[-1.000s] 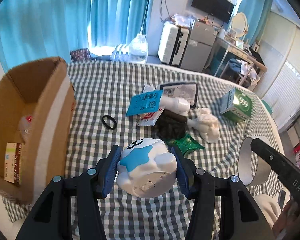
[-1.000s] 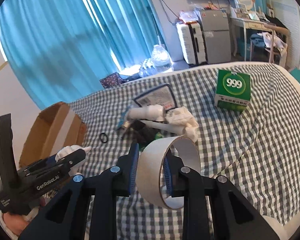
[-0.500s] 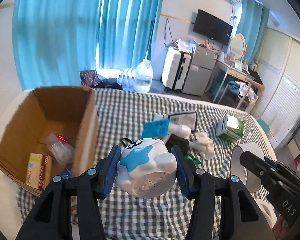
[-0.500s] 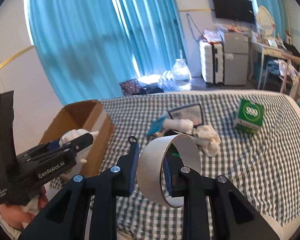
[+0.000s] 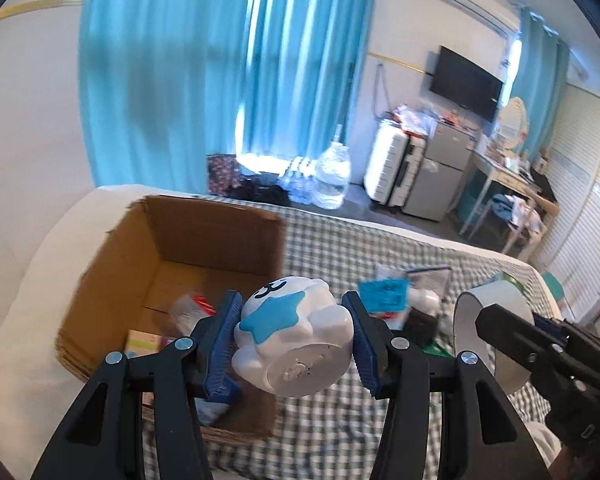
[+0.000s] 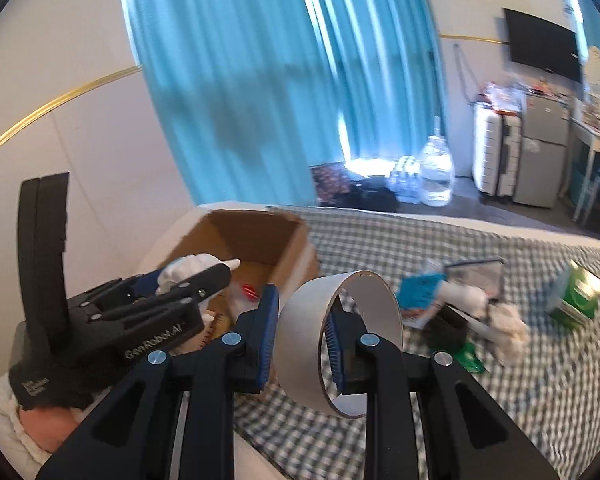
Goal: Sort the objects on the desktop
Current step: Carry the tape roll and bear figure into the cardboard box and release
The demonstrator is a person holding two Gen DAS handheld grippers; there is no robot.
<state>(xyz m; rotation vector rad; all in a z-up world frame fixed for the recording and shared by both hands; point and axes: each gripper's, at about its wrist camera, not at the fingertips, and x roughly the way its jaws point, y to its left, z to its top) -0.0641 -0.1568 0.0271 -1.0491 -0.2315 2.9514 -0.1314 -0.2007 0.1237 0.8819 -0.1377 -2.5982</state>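
Observation:
My left gripper [image 5: 292, 340] is shut on a white toy figure [image 5: 292, 344] with a blue star, held above the near right edge of the open cardboard box [image 5: 204, 236]. In the right wrist view the left gripper [image 6: 204, 276] with the toy [image 6: 188, 266] hangs over the box [image 6: 256, 232]. My right gripper [image 6: 300, 340] is shut on the wall of a tape roll [image 6: 340, 340], one finger inside the ring. The tape roll [image 5: 488, 332] shows at the right in the left wrist view.
The box holds several packets [image 5: 188, 312]. On the checked cloth [image 6: 500, 400] lie a blue card [image 6: 420, 292], a white bottle [image 6: 464, 296], a dark pouch [image 6: 448, 328], a crumpled tissue [image 6: 508, 328] and a green box [image 6: 576, 296]. Floor, water jugs and suitcase lie beyond.
Both grippers rose and swung left toward the cardboard box, each keeping its hold. The box now fills the lower left behind the toy; the pile of objects has slid right.

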